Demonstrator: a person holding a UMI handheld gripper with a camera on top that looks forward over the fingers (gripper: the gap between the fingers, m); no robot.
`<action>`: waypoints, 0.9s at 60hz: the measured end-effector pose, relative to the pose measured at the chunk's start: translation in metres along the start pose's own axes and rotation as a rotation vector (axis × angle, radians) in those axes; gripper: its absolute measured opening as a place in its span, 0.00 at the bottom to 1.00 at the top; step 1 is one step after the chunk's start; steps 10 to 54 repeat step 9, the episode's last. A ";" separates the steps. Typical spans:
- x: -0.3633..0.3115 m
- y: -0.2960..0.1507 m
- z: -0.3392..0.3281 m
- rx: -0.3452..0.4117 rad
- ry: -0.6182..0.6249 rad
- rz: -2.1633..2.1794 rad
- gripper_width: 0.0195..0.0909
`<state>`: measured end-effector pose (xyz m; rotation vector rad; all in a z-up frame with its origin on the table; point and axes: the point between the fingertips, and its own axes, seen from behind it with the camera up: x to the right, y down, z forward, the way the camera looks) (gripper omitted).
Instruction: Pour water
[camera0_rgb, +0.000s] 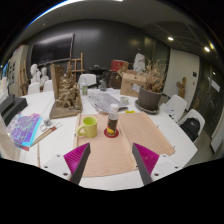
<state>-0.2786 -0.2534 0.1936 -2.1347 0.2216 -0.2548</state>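
A small bottle (112, 123) with a dark top stood upright on a tan mat (125, 140) near the middle of the white table (60, 150). It was a little way ahead of the gripper (111, 163) and lined up with the gap between the fingers. Just beside the bottle, on its left, sat a yellow-green mug (89, 127). The gripper's two fingers were wide open and held nothing. Their pink pads (146, 158) hung over the near edge of the table. A colourful book (26, 129) lay near the table's left edge. A brown pot (149, 99) stood toward the far right corner.
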 end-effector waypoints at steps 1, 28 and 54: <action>-0.001 0.000 0.000 0.000 -0.004 0.002 0.93; 0.000 -0.001 0.001 -0.006 0.002 -0.017 0.93; 0.000 -0.001 0.001 -0.006 0.002 -0.017 0.93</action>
